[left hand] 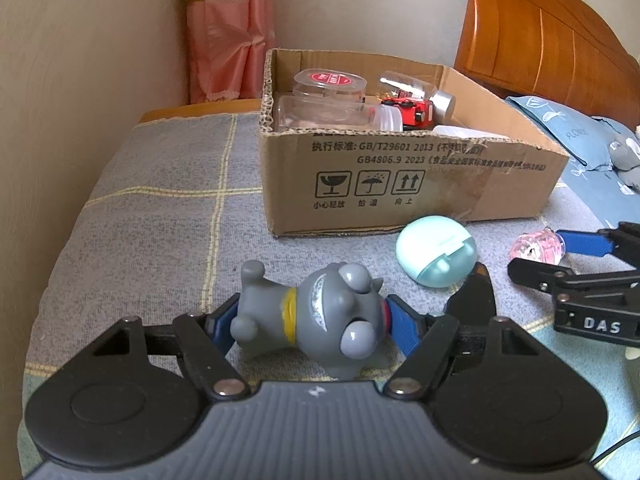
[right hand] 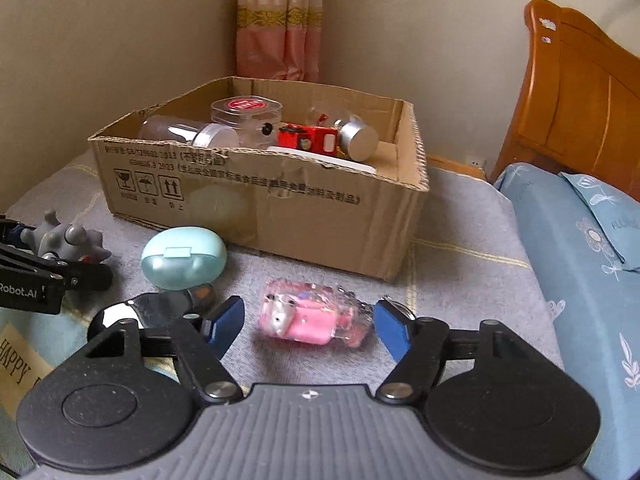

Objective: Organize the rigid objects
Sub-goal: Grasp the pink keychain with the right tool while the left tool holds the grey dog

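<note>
A grey dog figure [left hand: 316,316] lies on its side on the bed cover between the blue pads of my left gripper [left hand: 308,326], which is closed against its two ends; the figure also shows in the right wrist view [right hand: 68,240]. My right gripper [right hand: 308,322] is open around a pink clear-cased toy [right hand: 308,316], its pads a little apart from it; the toy also shows in the left wrist view [left hand: 538,246]. A mint egg-shaped case [left hand: 438,252] [right hand: 184,258] lies in front of the cardboard box [left hand: 400,176] [right hand: 280,208].
The box holds clear jars [right hand: 244,114], a red toy car [right hand: 308,138] and a silver-capped bottle [right hand: 358,138]. A shiny black object [right hand: 160,308] lies by the right gripper's left finger. Blue pillows [right hand: 580,248] and a wooden headboard [right hand: 580,100] stand at right.
</note>
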Motion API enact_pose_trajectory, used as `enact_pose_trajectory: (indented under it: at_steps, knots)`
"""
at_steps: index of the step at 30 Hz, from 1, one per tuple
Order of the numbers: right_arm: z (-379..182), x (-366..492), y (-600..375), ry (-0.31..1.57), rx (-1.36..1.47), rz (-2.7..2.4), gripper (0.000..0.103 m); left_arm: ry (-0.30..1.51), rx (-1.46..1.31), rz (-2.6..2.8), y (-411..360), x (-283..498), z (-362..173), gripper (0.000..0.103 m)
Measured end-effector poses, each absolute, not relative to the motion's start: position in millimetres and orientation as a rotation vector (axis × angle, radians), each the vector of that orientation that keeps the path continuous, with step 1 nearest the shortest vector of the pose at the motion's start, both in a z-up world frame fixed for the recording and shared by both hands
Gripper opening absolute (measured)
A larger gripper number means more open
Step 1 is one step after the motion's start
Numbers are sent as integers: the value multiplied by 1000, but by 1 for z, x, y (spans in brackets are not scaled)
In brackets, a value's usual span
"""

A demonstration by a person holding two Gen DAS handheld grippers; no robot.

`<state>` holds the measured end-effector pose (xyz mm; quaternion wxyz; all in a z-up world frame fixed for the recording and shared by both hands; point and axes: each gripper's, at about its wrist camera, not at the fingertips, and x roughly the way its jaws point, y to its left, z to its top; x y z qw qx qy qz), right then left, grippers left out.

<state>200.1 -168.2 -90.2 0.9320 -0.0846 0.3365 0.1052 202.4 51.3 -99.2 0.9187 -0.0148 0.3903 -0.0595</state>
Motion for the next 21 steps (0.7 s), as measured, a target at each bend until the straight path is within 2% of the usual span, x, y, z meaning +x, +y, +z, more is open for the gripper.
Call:
enact_pose_trajectory:
  at_steps: [2, 6, 7, 21]
  knots:
    - [-92, 204, -165, 698, -175, 220, 66, 803, -28, -121, 51, 203, -99, 74]
    - [-94, 205, -161, 690, -194, 198, 62, 804, -16, -118, 50, 203, -99, 74]
    - [-94, 205, -161, 690, -193, 192, 58, 804, -16, -118, 50, 203, -99, 74]
    - [-89, 205, -166, 733, -193, 226, 57, 830, 26, -159, 55, 205, -96, 73]
